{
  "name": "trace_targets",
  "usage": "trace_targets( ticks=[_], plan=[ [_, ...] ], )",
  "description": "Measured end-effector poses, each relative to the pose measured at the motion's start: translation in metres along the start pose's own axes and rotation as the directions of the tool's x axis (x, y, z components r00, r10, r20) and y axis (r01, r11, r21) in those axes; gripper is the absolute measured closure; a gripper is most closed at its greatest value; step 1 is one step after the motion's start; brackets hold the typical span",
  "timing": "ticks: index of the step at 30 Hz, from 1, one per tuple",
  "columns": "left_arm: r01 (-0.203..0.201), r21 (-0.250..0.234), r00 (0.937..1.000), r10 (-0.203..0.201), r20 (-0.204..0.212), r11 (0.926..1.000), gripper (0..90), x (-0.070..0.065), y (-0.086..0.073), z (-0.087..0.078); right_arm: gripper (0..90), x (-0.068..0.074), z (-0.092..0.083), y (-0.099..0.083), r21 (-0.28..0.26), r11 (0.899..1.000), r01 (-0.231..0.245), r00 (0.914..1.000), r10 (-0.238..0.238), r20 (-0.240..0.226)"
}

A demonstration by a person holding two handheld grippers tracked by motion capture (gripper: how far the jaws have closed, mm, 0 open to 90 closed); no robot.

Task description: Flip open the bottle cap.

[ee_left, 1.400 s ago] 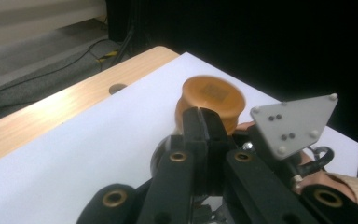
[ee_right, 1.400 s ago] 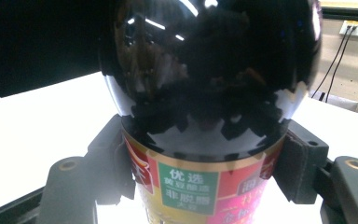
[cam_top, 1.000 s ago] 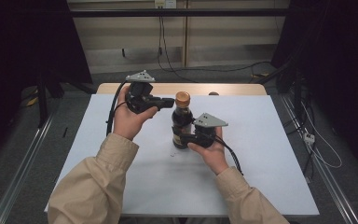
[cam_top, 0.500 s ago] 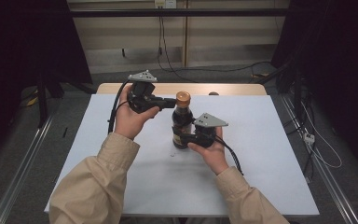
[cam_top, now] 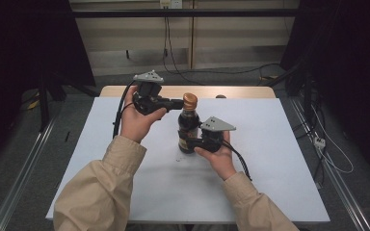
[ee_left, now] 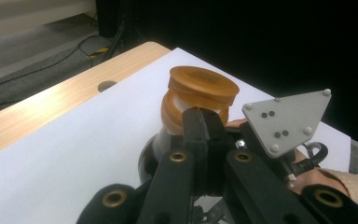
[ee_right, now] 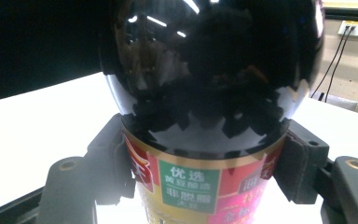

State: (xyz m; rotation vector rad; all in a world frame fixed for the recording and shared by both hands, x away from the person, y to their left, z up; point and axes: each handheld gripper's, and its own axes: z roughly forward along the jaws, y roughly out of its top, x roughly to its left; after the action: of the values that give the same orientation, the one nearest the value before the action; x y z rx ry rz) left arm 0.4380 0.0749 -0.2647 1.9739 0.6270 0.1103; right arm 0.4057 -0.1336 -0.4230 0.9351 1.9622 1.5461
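A dark bottle point(cam_top: 189, 129) with a brown cap point(cam_top: 190, 101) stands upright near the middle of the white table point(cam_top: 279, 159). The right gripper point(cam_top: 189, 142) pinches the bottle around its labelled lower body, one jaw pressed against each side of the label point(ee_right: 189, 189). The left gripper point(cam_top: 178, 103) is held level at the bottle's neck with its jaws pressed together, their tips just below the cap point(ee_left: 203, 86) and touching the neck.
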Motion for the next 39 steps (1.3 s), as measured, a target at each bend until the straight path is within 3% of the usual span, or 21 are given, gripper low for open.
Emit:
trace_targets(
  ticks=[39],
  plan=[
    [0.0,-0.036,0.9998,0.0,-0.022,0.9994,90.0,-0.004,0.0095,0.0012,30.6,-0.0004,0.0004,-0.0003,0.0,1.0,-0.001,1.0,0.001,0.004]
  ],
)
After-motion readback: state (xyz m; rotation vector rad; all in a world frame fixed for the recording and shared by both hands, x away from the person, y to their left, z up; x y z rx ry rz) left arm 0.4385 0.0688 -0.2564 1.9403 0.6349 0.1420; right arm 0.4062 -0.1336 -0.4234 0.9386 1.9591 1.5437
